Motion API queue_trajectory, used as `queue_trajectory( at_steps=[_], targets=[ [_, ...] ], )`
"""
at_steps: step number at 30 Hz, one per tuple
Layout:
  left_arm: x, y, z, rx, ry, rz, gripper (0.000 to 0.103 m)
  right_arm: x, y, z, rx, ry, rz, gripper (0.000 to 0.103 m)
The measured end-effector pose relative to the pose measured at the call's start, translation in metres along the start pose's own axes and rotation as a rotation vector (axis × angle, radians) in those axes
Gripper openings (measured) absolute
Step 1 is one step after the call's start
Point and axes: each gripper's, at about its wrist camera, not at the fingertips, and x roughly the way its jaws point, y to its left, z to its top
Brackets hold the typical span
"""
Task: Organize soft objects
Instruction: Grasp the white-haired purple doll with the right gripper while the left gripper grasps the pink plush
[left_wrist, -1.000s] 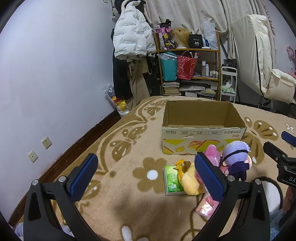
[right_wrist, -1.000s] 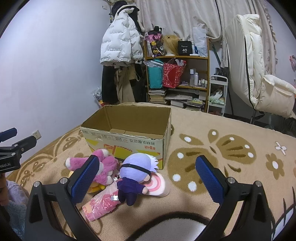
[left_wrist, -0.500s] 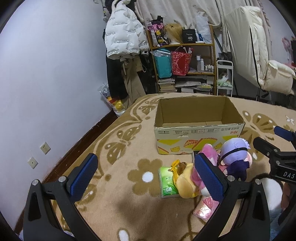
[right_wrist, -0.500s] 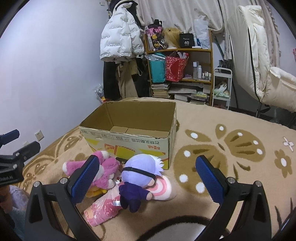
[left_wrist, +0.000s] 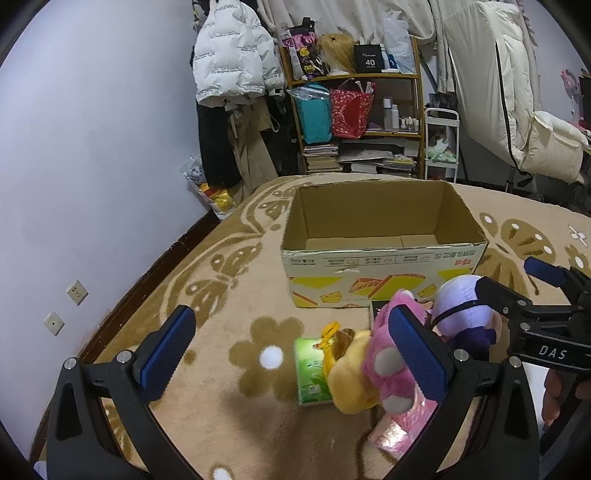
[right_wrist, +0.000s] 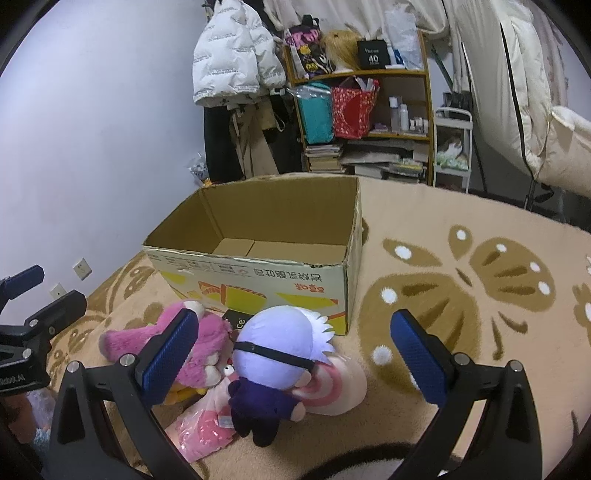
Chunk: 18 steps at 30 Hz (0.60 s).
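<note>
— Between spread blue pads, right gripper empty, left gripper equally wide: which toy first?

— Purple-haired doll at lower centre; pinch the head (soft), then into the cardboard box behind.

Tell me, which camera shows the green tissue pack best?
The left wrist view: the green tissue pack lies in plain sight beside the yellow plush toy. In the right wrist view it is hidden behind the toys.
</note>
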Motion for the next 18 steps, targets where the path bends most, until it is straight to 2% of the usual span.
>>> queue_trajectory(
  at_steps=[11, 18],
  targets=[
    [0.03, -0.034, 0.004, 0.054, 0.048, -0.045, 0.103, 0.02, -0.013, -0.002, 0.044, 0.064, 0.025, 0.102],
    [0.047, -0.052, -0.002, 0.093, 0.087, -0.057, 0.103, 0.036, -0.021, -0.008, 0.081, 0.129, 0.07, 0.086]
  ],
)
